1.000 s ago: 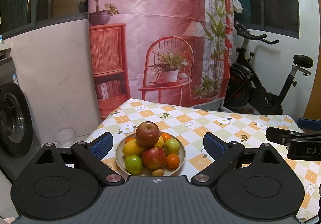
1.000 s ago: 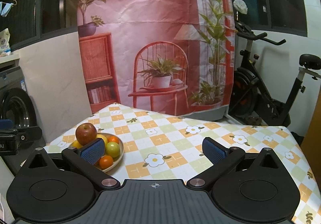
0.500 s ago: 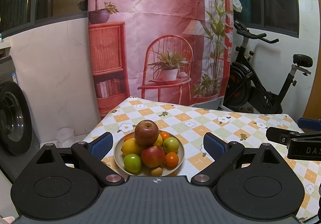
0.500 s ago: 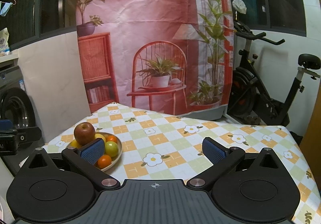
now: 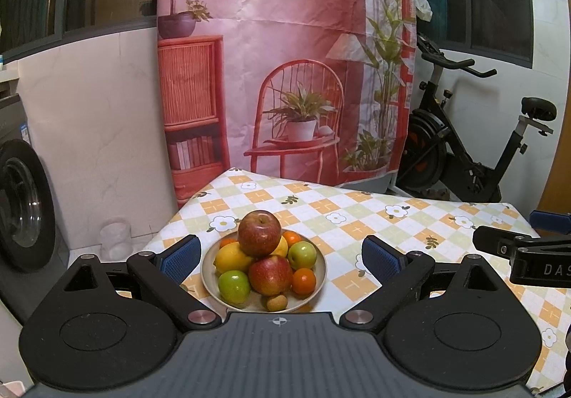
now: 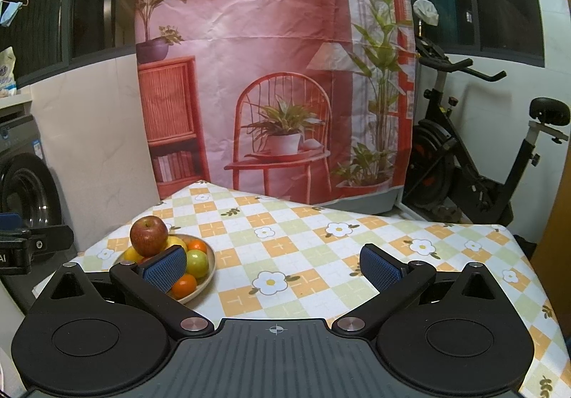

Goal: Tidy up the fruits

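A beige bowl [image 5: 319, 276] stands on the checked tablecloth [image 5: 357, 212], piled with fruit: a red apple [image 5: 259, 228] on top, a second red apple [image 5: 270, 274], a lemon [image 5: 232, 257], green apples [image 5: 233, 286], oranges [image 5: 304, 282] and a small brown fruit [image 5: 277, 302]. My left gripper [image 5: 278, 257] is open and empty, with its jaws on either side of the bowl. My right gripper [image 6: 273, 268] is open and empty over bare cloth, and in its view the bowl [image 6: 210, 268] lies to the left. The right gripper also shows at the right edge of the left wrist view [image 5: 524, 250].
A printed pink backdrop [image 5: 285, 59] hangs behind the table. An exercise bike [image 5: 464, 148] stands at the right, a washing machine [image 5: 21, 205] at the left. The table's far edge runs below the backdrop. A white wall panel [image 5: 100, 130] is at the left.
Both views shifted slightly: the bowl sits a little lower and further left in each. Both grippers stay open and empty.
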The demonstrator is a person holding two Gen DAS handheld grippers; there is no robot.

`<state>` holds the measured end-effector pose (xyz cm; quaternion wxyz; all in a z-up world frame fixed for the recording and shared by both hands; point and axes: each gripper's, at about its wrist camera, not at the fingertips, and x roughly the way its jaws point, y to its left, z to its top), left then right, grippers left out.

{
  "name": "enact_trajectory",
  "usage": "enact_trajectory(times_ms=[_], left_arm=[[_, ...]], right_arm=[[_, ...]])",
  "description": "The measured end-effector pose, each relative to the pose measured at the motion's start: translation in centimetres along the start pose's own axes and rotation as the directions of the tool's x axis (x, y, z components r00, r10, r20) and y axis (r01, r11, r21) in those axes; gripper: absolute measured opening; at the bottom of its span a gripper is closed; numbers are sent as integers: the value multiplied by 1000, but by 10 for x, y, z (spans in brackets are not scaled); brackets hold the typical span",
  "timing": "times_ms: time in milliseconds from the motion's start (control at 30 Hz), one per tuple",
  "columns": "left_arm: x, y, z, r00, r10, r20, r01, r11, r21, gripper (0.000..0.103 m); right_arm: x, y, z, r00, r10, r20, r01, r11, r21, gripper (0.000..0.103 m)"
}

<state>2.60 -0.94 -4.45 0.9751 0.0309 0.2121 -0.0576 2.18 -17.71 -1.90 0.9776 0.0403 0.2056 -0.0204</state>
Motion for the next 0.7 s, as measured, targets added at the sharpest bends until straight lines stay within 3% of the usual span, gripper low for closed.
enact_trajectory(times_ms=[700], left_arm=[[-2, 5, 2, 1000, -14, -14, 14, 1000, -27, 98]], right_arm=[[-7, -10, -5, 1000, -4, -8, 4, 1000, 20, 102]])
